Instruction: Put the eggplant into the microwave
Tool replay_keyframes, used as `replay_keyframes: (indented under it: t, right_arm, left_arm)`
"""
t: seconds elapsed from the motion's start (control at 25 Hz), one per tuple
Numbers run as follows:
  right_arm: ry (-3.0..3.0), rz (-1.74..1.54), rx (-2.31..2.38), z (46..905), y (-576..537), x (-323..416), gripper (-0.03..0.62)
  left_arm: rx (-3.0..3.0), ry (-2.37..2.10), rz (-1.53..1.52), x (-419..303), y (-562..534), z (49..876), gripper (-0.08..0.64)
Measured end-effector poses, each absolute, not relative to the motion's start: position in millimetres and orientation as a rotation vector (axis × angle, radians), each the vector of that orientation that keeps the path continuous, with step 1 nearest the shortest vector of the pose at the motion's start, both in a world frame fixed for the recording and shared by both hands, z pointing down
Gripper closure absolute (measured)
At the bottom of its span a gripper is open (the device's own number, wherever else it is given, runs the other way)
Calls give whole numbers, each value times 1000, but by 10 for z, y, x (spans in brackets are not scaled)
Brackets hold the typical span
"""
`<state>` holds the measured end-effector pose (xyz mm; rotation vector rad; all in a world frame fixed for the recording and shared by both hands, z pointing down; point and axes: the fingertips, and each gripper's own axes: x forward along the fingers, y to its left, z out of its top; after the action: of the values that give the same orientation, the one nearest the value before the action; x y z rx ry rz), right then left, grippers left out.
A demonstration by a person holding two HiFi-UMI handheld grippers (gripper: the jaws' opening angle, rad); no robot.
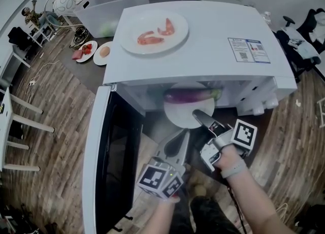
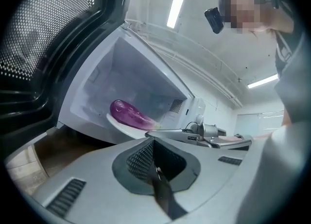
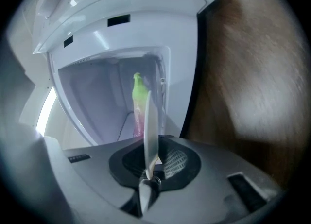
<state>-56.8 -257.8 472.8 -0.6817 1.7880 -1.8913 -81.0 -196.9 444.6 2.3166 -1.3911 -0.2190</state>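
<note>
Right tongs: pinched on plate rim, eggplant aboard | left tongs: closed, empty

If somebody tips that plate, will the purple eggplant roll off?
Probably yes. The eggplant is long and rounded and lies loose on the shallow plate, so it may roll sideways. Its shiny skin looks slippery. It looks plump, so it is likely firm, not floppy.

Both forearms reach forward, level. Left tongs closed, empty; right tongs rolled sideways, pinching the plate rim.
</note>
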Motion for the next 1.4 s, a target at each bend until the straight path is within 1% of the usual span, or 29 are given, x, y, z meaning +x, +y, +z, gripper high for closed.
replay_keyframes:
  t: [0.12, 0.2, 0.36, 0.76, 0.92, 0.96, 1.0, 1.08, 1.16, 1.4]
  right_arm:
    - [1834, -1872, -662, 4695, -2587, -588, 532]
    - [1864, -1857, -641, 4670, -2591, -604, 529]
    - [1948, -1825, -589, 4595, -2552, -670, 467]
    - [2221, -1705, -629, 4535, -2301, -668, 463]
    - [2436, -1597, -717, 4598, -2168, -613, 462]
    - [2513, -1540, -749, 4606, -2150, -592, 463]
    - [2592, -1473, -783, 4606, -2138, -571, 483]
    - [2717, -1340, -854, 4596, -2121, -536, 543]
    - [2834, -1174, -948, 4585, -2117, -502, 588]
    - [3082, -556, -1231, 4470, -2134, -504, 589]
  left_arm:
    - [2294, -1396, -224, -828, -1988, 4449, 558]
    - [2285, -1402, -225, -838, -1998, 4448, 558]
    - [2268, -1405, -245, -846, -2024, 4450, 558]
    - [2233, -1409, -296, -869, -2076, 4438, 558]
    - [2232, -1408, -294, -864, -2100, 4438, 558]
    - [2232, -1409, -293, -866, -2106, 4439, 558]
    - [2231, -1411, -293, -868, -2112, 4440, 558]
    - [2232, -1411, -289, -865, -2122, 4440, 558]
    - [2238, -1412, -280, -859, -2133, 4439, 558]
    - [2243, -1435, -263, -899, -2166, 4443, 558]
